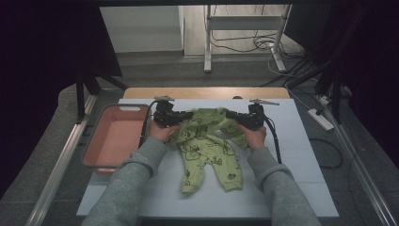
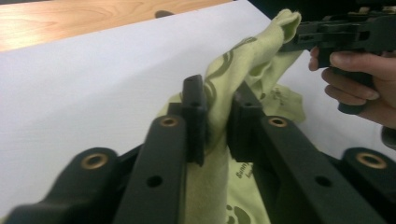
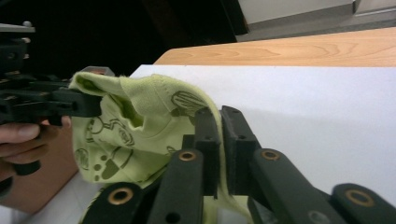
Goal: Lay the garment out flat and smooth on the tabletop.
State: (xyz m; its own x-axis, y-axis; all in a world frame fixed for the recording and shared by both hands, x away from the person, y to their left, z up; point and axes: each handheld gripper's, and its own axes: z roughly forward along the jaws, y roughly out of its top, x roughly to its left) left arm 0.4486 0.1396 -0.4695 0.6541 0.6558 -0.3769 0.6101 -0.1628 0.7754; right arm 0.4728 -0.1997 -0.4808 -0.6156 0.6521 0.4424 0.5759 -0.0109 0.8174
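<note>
A light green baby romper with dark animal prints lies on the white mat, legs toward the person, its top edge lifted off the mat. My left gripper is shut on the romper's left shoulder. In the left gripper view the cloth runs up between the jaws of my left gripper toward the right gripper. My right gripper is shut on the right shoulder, and the fabric is pinched thin between its jaws. The left gripper holds the far end.
A shallow salmon-coloured tray stands at the mat's left edge, close to the left hand. The white mat covers a wooden table. Cables trail from both grippers toward the person. Metal stands and floor cables lie beyond the table.
</note>
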